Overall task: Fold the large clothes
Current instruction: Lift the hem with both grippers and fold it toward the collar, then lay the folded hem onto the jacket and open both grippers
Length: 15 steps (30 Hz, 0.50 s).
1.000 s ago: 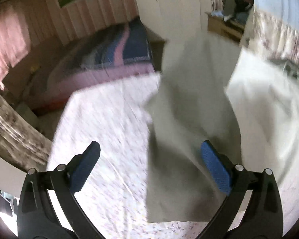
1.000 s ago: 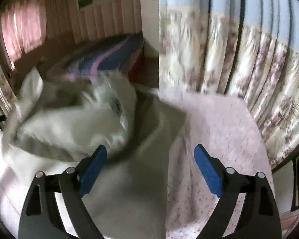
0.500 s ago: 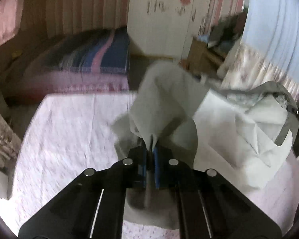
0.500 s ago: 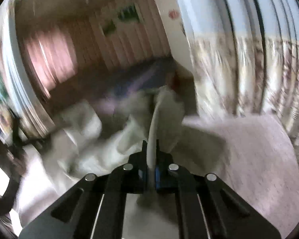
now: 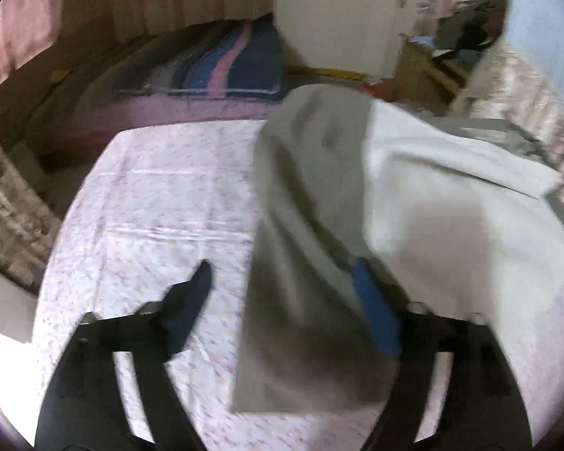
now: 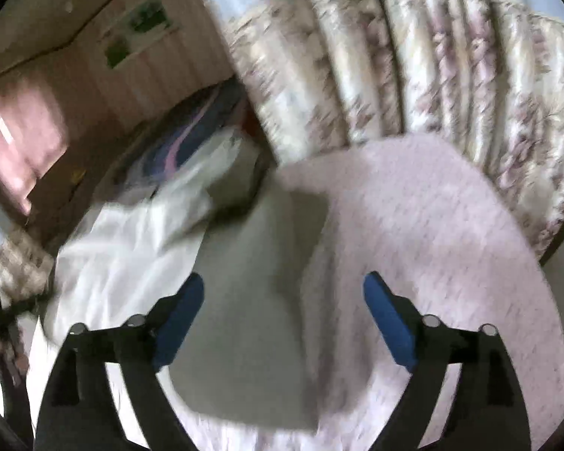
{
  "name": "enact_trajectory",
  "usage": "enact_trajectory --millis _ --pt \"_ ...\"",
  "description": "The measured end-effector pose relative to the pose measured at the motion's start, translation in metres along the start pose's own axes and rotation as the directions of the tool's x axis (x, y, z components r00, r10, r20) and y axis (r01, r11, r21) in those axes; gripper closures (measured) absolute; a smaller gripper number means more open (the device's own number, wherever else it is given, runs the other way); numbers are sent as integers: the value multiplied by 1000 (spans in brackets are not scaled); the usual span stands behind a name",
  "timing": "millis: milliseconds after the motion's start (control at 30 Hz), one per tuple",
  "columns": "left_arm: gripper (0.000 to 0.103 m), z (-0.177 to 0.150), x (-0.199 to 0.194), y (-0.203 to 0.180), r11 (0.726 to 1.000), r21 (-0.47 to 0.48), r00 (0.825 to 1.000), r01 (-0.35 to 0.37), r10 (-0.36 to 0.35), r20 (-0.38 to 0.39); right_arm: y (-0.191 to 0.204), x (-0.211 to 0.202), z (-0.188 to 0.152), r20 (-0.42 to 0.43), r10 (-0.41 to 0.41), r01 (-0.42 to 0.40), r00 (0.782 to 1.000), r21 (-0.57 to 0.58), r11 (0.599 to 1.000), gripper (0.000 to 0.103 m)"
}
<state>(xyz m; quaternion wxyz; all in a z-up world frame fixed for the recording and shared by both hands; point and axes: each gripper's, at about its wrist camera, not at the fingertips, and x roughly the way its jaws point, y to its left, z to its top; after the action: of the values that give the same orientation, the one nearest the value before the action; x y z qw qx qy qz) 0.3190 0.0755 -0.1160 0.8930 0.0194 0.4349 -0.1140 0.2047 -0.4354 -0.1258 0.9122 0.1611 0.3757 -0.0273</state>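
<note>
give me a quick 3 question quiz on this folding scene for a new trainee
1. True or false: the left tool is shut on the grey garment.
2. Multiple choice: in the right wrist view, what stands behind the pink bedsheet? A) floral curtains B) a fridge C) a bookshelf
3. Fill in: the right tool has its jaws ____ above the garment.

Key:
1. False; its jaws are apart, with cloth lying over the right-hand finger.
2. A, the floral curtains.
3. Open.
</note>
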Motion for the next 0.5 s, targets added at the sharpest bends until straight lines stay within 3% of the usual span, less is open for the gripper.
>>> enact_trajectory --millis 67,167,233,300,333,433,500 --pt "4 -7 -3 -10 999 18 999 42 -42 11 4 8 -14 -16 -12 11 1000 -34 999 12" --pt "4 -12 15 -23 998 49 999 34 -33 -33 9 22 -25 -19 116 -115 993 19 993 12" --pt "7 -14 29 -28 998 53 997 39 -36 -61 21 33 -28 -33 132 -132 991 -2 991 13" --pt "16 -20 43 -33 998 67 997 24 -18 -79 36 43 -31 -49 119 -121 992 -43 992 43" --pt "19 -21 44 -37 997 74 997 10 -4 -76 44 47 -34 -44 91 -94 995 -69 993 47" --pt "41 -22 39 -39 996 83 999 -17 21 -49 50 41 -35 -18 95 -96 995 -68 993 70" --pt "68 -22 29 -29 998 58 999 18 -16 -42 49 28 -34 14 129 -128 992 -43 991 85"
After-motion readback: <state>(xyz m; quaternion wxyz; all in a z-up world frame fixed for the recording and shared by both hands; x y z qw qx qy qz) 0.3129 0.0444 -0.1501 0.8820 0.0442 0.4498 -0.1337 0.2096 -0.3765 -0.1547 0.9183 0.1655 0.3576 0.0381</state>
